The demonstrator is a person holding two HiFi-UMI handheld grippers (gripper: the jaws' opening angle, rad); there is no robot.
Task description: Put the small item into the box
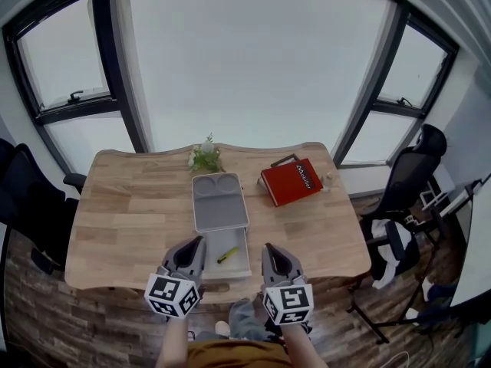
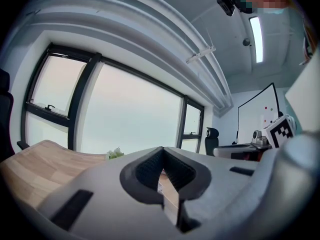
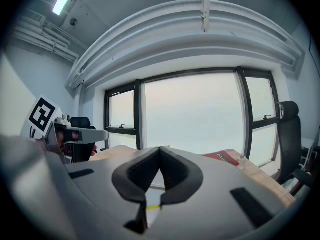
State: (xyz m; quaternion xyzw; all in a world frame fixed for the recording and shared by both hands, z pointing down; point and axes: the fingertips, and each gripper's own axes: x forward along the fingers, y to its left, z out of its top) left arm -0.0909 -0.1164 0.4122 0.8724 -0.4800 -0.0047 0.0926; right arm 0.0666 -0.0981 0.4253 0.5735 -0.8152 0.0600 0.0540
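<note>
Hovering at the near edge of the table point(image 1: 123, 205), my left gripper point(image 1: 196, 244) and right gripper point(image 1: 270, 250) are both pinched closed on nothing. The small yellow item point(image 1: 227, 255) lies inside the open grey box point(image 1: 239, 265), in its near half. That's where the task wants it, so by my read nothing needs carrying.

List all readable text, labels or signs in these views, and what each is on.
White cover print on the red book: too blurred to read in any view.
Marker cube on the left gripper: black-and-white square pattern, no letters.
Marker cube on the right gripper: likewise, no letters.
No other legible text.
</note>
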